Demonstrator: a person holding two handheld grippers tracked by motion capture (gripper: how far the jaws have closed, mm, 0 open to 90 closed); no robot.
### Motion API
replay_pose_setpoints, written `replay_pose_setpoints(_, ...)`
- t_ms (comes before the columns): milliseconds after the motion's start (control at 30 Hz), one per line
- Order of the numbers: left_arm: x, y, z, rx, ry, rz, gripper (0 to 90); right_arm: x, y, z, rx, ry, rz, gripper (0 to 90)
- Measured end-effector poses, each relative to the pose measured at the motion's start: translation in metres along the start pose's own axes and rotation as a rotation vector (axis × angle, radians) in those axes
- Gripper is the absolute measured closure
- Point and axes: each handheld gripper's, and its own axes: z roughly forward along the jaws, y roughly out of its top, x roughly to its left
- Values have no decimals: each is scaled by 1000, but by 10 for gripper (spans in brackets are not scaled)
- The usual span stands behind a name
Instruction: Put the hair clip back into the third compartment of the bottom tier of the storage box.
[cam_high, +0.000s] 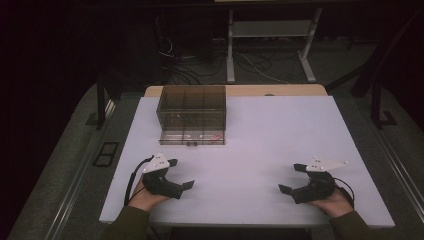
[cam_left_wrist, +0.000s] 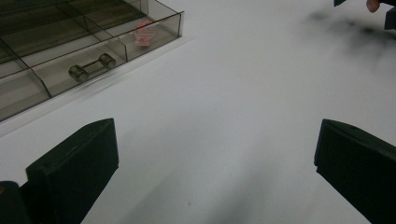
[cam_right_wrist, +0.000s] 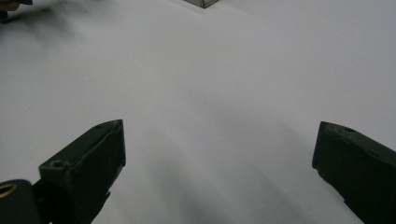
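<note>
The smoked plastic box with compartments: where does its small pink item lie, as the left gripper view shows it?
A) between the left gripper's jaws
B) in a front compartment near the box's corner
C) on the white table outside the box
B: the pink item lies inside the compartmented box, in a front compartment beside the corner.

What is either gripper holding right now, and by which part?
Nothing. The left gripper and right gripper both have open, empty jaws over the white table, short of the compartment box.
</note>
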Motion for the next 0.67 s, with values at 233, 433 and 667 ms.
replay_pose_setpoints(233,0,1,1,4,-6,5,0,0,-1,-1,4,-2,0,21)
replay_pose_setpoints(433,0,1,1,6,-6,10,0,0,-1,0,6,-1,-2,21)
replay_pose_setpoints(667,-1,1,2,11,-10,11,0,0,-1,-1,5,-1,-1,21)
